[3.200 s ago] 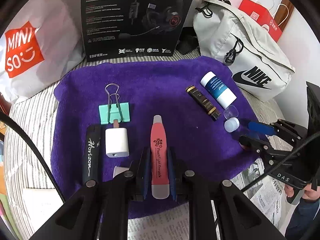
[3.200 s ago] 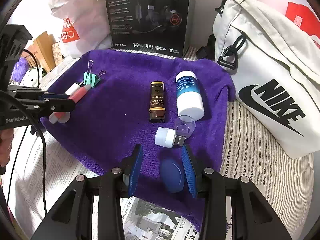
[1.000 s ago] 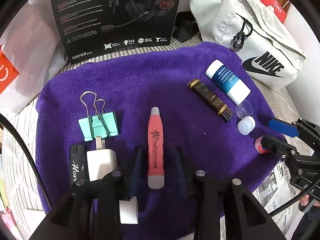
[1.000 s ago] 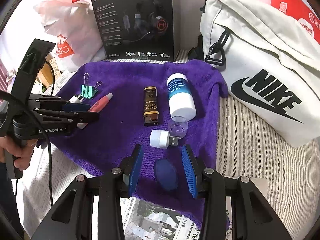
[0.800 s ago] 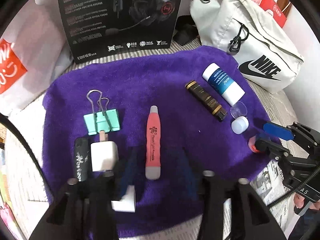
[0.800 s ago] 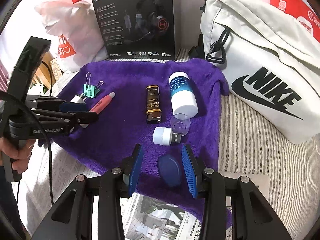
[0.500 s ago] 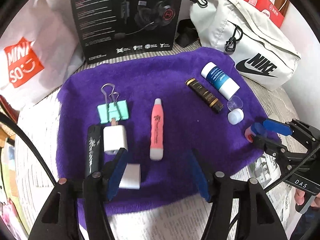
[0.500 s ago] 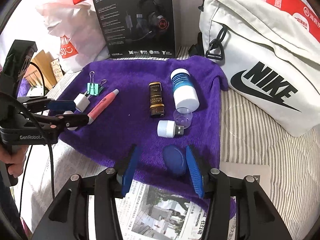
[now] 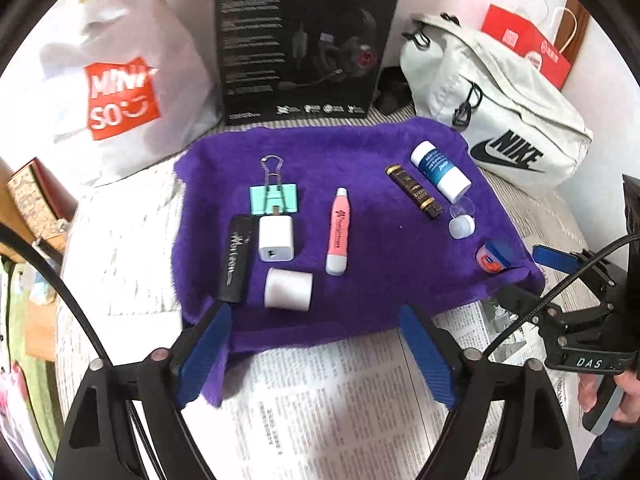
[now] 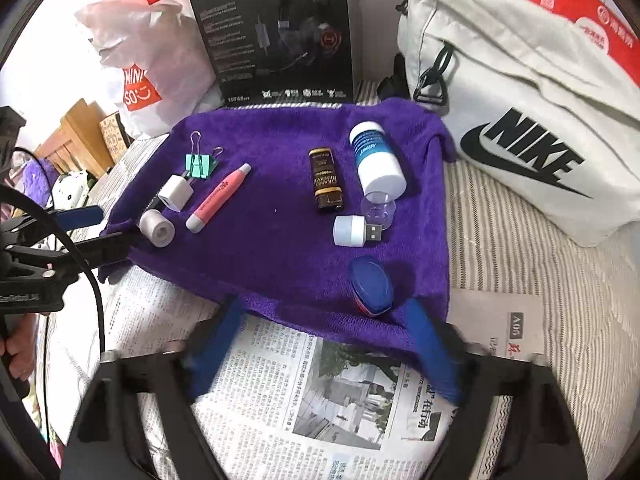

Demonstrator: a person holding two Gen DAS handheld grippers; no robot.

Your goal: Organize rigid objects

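Note:
On the purple towel (image 9: 360,148) lie a green binder clip (image 9: 274,200), a white charger (image 9: 276,238), a black Horizon stick (image 9: 236,258), a white cylinder (image 9: 288,289), a pink pen (image 9: 339,236), a brown lighter (image 9: 414,192) and a blue-white bottle (image 9: 440,170). A white USB light (image 10: 354,231) and a blue tin (image 10: 370,284) sit near the towel's front right. My left gripper (image 9: 314,316) hangs over the towel's near edge, its jaws opening with nothing between them. My right gripper (image 10: 324,312) sits just behind the tin, jaws opening, touching nothing.
Newspaper (image 10: 320,392) covers the striped bed in front of the towel. A black headset box (image 9: 304,40) stands behind it, beside a white Miniso bag (image 9: 116,92) at the left and a pale Nike bag (image 10: 520,128) at the right. A person's hand (image 9: 624,392) holds the right gripper.
Both grippers opened wide and pulled back toward the newspaper. The pink pen stays on the towel, released by the left gripper; the blue tin stays where the right gripper let it go.

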